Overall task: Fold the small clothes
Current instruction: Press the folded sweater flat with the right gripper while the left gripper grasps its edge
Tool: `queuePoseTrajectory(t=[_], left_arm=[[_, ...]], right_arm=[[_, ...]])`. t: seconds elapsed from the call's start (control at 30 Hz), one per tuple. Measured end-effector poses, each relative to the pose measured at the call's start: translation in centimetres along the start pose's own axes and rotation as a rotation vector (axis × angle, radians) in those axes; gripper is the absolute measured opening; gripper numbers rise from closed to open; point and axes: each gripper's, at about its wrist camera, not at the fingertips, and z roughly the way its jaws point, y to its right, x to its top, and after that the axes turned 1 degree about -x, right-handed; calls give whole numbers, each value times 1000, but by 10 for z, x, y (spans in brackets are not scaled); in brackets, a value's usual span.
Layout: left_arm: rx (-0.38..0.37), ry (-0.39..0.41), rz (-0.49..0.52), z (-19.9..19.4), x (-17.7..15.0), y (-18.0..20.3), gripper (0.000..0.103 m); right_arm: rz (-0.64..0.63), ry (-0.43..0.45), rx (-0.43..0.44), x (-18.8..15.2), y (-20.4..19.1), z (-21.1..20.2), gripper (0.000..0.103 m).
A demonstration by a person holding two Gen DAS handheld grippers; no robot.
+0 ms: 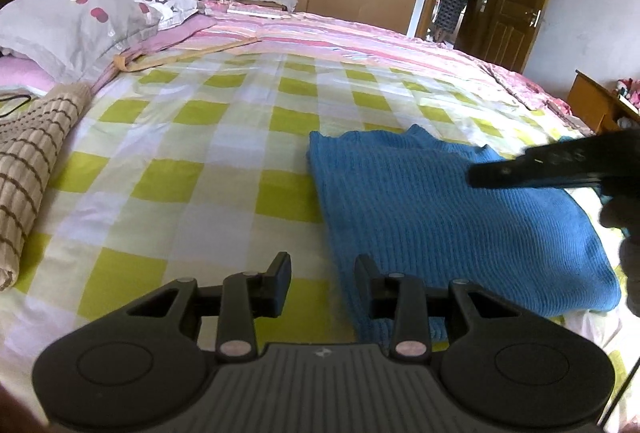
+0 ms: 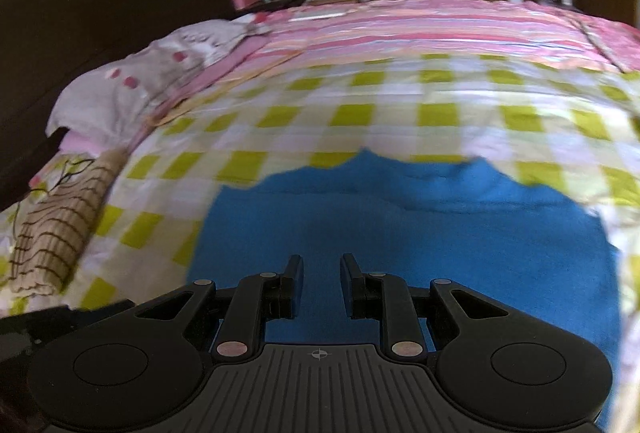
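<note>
A folded blue ribbed knit sweater (image 1: 432, 217) lies flat on the green-and-white checked bed sheet (image 1: 192, 161), at lower right of the left wrist view. Its long axis runs from the near edge toward the far right. The left gripper (image 1: 322, 283) is narrowly apart and empty at the sweater's near left edge. The right gripper (image 2: 321, 283), also narrow and empty, hangs over the sweater.

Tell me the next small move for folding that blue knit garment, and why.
Probably lower the right gripper onto the blue knit garment and pinch an edge. Its jaws stand open and empty above the cloth, which lies flat on the checked bedcover.
</note>
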Motion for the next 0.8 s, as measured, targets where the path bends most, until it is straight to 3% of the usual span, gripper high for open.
queuePoseTrajectory(t=[0.23,0.47,0.67,0.8], left_arm=[[-9,-6,-18,1,2,-6,42],[-7,1,-37,1,5,-14,43],[-45,10,-89,9,17,-22,43],[-60,21,-31,24,33,-8,43]], right_arm=[[-83,-39,53,18,-45,37,26],[-59,-61,45,30,-51,63,26],[-88,35,-17,29,-23,27,26],[-32,88,-100,21,26,-5,26]])
